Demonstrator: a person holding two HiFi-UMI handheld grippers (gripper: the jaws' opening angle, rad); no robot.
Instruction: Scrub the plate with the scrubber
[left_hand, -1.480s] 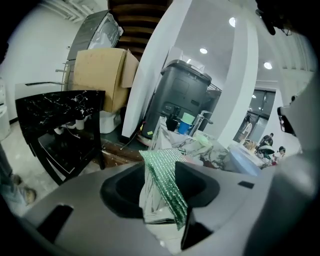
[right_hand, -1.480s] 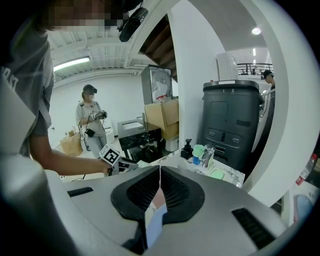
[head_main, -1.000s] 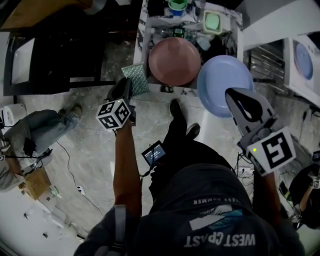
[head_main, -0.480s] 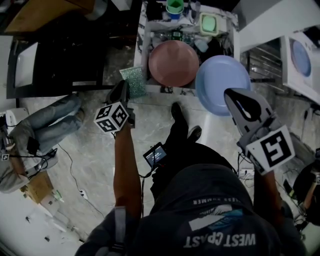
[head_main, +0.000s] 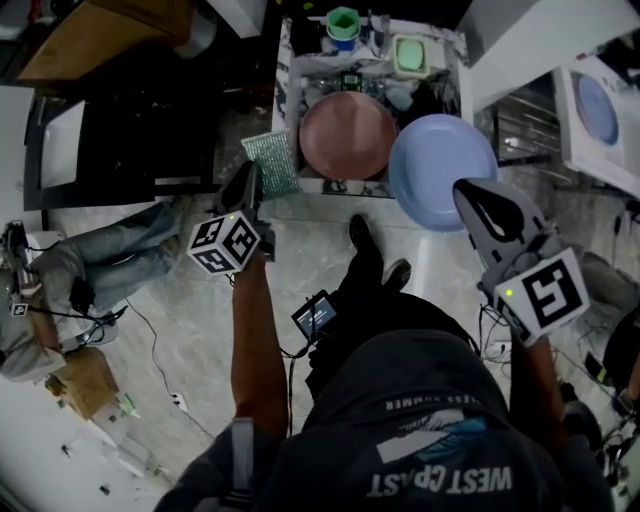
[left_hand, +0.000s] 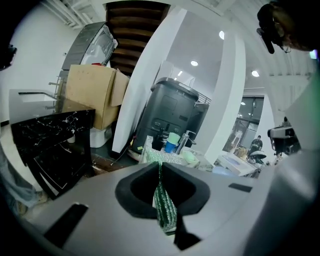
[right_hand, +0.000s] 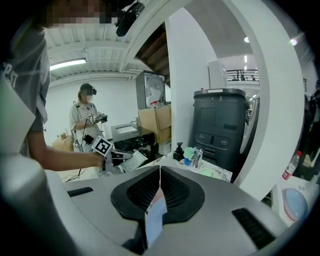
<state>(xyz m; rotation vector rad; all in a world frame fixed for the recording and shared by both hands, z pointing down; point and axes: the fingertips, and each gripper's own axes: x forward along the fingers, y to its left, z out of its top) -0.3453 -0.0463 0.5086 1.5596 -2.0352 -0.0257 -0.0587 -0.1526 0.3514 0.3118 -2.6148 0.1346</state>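
Note:
My left gripper (head_main: 256, 176) is shut on a green scrubber (head_main: 271, 164), held in the air just left of the sink counter. In the left gripper view the scrubber (left_hand: 165, 209) stands edge-on, pinched between the jaws. My right gripper (head_main: 463, 190) is shut on the rim of a light blue plate (head_main: 440, 168), which hangs in front of the counter's right end. The plate (right_hand: 155, 216) shows edge-on between the jaws in the right gripper view, where the left gripper (right_hand: 111, 154) is also seen. A gap separates scrubber and plate.
A pink plate (head_main: 347, 135) lies on the cluttered sink counter (head_main: 290, 90), with a green cup (head_main: 343, 22) and a pale green dish (head_main: 409, 55) behind it. A black table (head_main: 120, 120) stands at left. A person (head_main: 60, 275) sits on the floor at left. A white appliance (head_main: 600, 105) is at right.
Both grippers keep their holds and hardly move. The person on the floor at left has shifted their legs, and the view has drifted slightly.

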